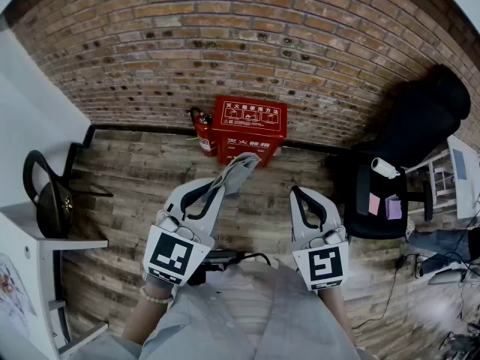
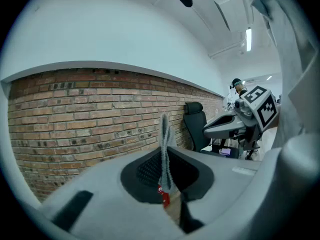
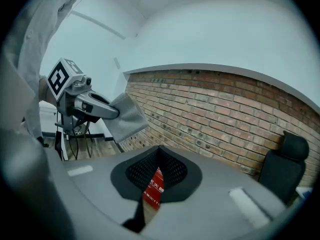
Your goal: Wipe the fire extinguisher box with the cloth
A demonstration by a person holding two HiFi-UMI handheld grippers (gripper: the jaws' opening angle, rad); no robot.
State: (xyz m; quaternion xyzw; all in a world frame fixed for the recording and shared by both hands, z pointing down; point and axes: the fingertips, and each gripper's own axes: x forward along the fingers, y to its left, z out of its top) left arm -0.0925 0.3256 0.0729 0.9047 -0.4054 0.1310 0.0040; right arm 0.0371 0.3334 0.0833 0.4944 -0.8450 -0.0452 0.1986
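Observation:
The red fire extinguisher box (image 1: 248, 129) stands on the wood floor against the brick wall, straight ahead of me. My left gripper (image 1: 218, 184) is shut on a grey cloth (image 1: 239, 172), which hangs in the air just in front of the box. In the left gripper view the cloth (image 2: 164, 149) stands edge-on between the jaws. My right gripper (image 1: 299, 193) is shut on nothing, held to the right of the cloth and short of the box. A strip of the red box (image 3: 154, 187) shows through its narrow jaw gap. The right gripper view also shows the left gripper (image 3: 92, 105) with the cloth (image 3: 126, 117).
A red extinguisher (image 1: 203, 133) stands against the box's left side. A black office chair (image 1: 400, 158) with a white bottle (image 1: 384, 168) and papers on its seat is at the right. A black stool (image 1: 46, 196) and white furniture (image 1: 36, 256) are at the left. Cables (image 1: 394, 283) lie lower right.

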